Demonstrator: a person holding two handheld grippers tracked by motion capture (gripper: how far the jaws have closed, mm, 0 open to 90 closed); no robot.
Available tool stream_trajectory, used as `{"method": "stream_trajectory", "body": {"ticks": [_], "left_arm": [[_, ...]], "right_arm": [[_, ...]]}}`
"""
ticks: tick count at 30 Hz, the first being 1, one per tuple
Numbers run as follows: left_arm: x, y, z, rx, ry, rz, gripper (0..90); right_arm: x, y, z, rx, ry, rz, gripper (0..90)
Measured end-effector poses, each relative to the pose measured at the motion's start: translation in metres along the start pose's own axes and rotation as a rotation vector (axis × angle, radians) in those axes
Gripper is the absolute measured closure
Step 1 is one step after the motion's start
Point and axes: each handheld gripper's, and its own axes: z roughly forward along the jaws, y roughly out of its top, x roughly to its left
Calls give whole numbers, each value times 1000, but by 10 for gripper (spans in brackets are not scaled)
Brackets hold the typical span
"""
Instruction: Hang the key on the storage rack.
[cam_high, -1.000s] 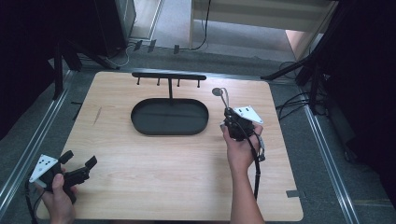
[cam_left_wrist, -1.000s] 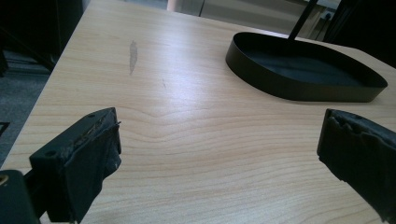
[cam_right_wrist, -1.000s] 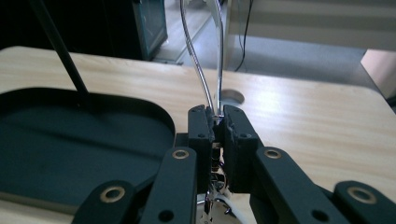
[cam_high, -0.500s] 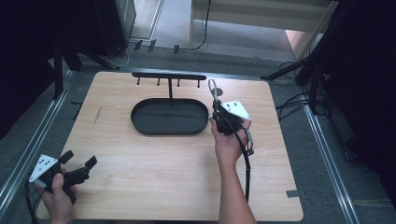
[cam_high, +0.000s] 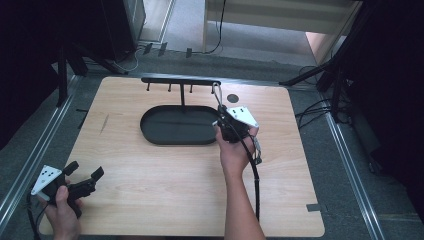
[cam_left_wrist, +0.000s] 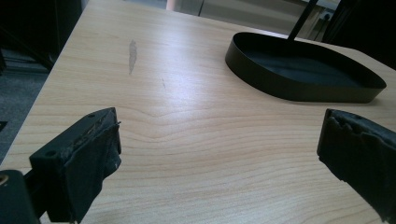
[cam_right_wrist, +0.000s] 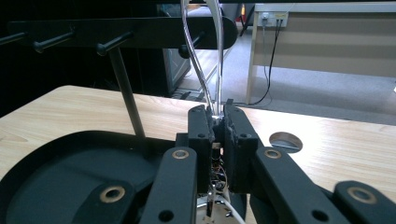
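My right gripper is clamped on the base of a clear, thin wire-like loop, lifted just beside the end peg of the black metal hanging rack rising behind its black oval tray. To do this well, I judge the loop's top must clear that peg before lowering. My left gripper, jaws wide apart and empty, rests well away from the rack on the pale wooden table.

Standing upright in the closed right gripper, a clear looped ring rising beside the right end of the black peg rack, above the black oval tray on the wooden table.
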Motion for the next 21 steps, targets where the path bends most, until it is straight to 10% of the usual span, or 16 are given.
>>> {"method": "stream_trajectory", "body": {"ticks": [21], "left_arm": [[0, 0, 0, 1, 0, -4, 0]], "right_arm": [[11, -4, 23, 49, -39, 1, 834]]}}
